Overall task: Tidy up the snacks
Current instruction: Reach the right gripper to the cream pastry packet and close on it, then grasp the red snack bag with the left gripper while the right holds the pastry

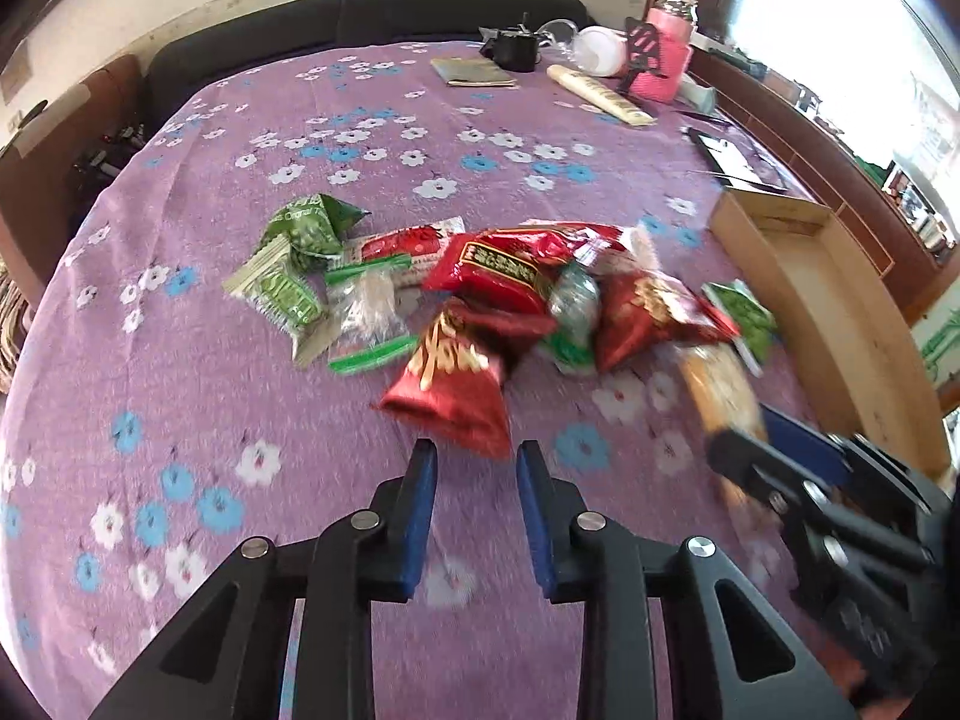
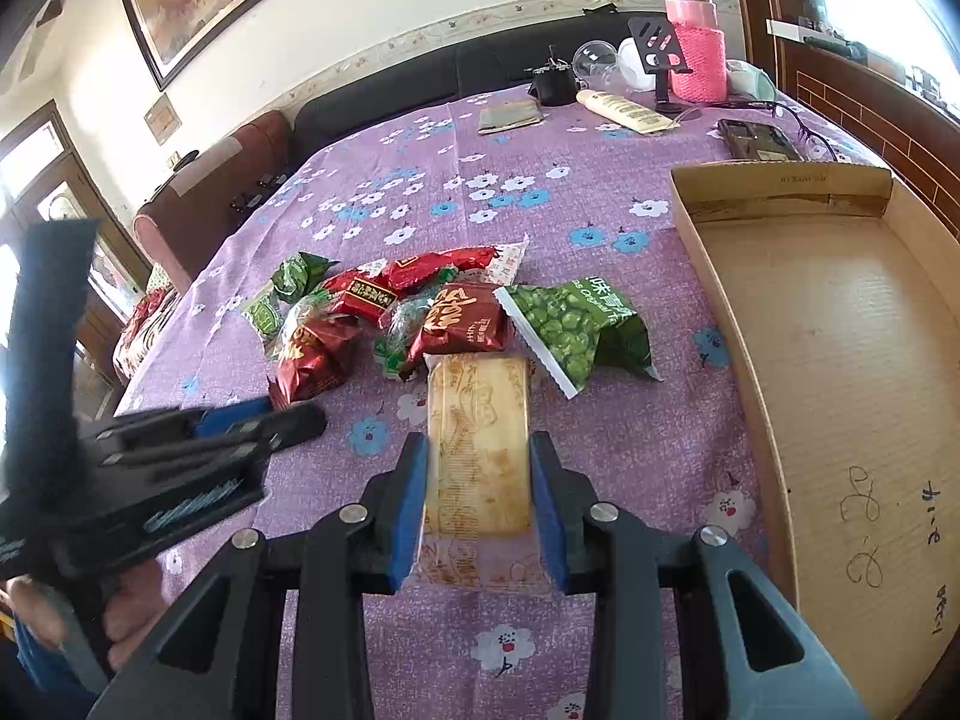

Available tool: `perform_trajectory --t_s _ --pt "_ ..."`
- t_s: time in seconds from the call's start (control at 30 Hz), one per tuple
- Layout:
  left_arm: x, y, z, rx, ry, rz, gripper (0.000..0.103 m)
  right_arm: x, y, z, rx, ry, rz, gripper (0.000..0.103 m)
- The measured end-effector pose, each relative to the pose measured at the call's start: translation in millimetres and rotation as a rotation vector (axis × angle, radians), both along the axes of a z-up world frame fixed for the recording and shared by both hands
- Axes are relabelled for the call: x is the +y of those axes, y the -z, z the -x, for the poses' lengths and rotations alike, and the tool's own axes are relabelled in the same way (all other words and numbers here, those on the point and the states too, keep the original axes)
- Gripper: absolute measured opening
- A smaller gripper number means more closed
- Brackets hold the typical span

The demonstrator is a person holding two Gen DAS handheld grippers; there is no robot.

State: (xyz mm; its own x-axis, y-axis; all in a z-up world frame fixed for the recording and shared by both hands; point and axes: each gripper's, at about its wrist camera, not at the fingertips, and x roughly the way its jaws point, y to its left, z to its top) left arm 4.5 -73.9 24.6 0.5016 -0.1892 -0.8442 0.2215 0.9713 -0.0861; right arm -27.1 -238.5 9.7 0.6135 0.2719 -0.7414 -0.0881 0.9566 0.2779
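2 hand-held grippers, 1 cracker packet (image 2: pixel 480 450), 1 cardboard tray (image 2: pixel 840 360).

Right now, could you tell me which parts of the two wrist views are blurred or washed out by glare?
Left wrist view: the window at upper right is blown out, and the red crinkly snack bag and the right gripper are motion-smeared. Right wrist view: sharper, the tan wrapped biscuit pack crisp, only the left gripper blurred.

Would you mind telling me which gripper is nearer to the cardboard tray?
Right. The right gripper, shut on a biscuit packet, sits just beside the cardboard tray. The left gripper is further off, at the red snack bag.
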Motion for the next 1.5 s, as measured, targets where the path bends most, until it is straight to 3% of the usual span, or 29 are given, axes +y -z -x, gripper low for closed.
perform_trajectory --t_s 0.07,0.17,0.2,0.4,0.43,0.5,0.67,1.0,1.3,1.5 --pt "2 -12 8 -0.038 0.006 -0.013 0.032 0 0 0 0.002 0.0 -0.002 0.032" --pt "3 -24 3 -0.082 -0.003 -0.032 0.064 0 0 0 -0.001 0.001 -0.002 0.032" --pt "1 -26 -2 -0.1 -0.013 -0.05 0.064 0 0 0 -0.002 0.003 -0.002 0.032" --pt "-12 -7 -37 -0.068 0.02 -0.114 0.064 -1 -1 -1 -0.003 0.008 -0.001 0.032" --pt "-12 -4 -39 -0.06 0.022 -0.116 0.062 -1 -1 0 -0.003 0.008 -0.002 0.032" --pt "-13 5 -47 -0.036 0.023 -0.112 0.046 -1 -1 0 -0.003 0.008 -0.002 0.032" --pt "-11 10 -40 -0.054 0.011 -0.098 0.042 -2 -1 0 -0.001 0.008 -0.002 0.033" --pt "-10 -7 7 -0.079 0.023 0.0 0.041 -1 0 0 -0.003 0.01 0.001 0.032" --pt "-22 -21 20 -0.112 0.06 0.037 0.041 -1 -12 9 -0.056 0.008 0.01 0.031" --pt "-26 -28 22 -0.121 0.07 0.043 0.041 -6 -15 13 -0.014 -0.017 -0.016 0.025"
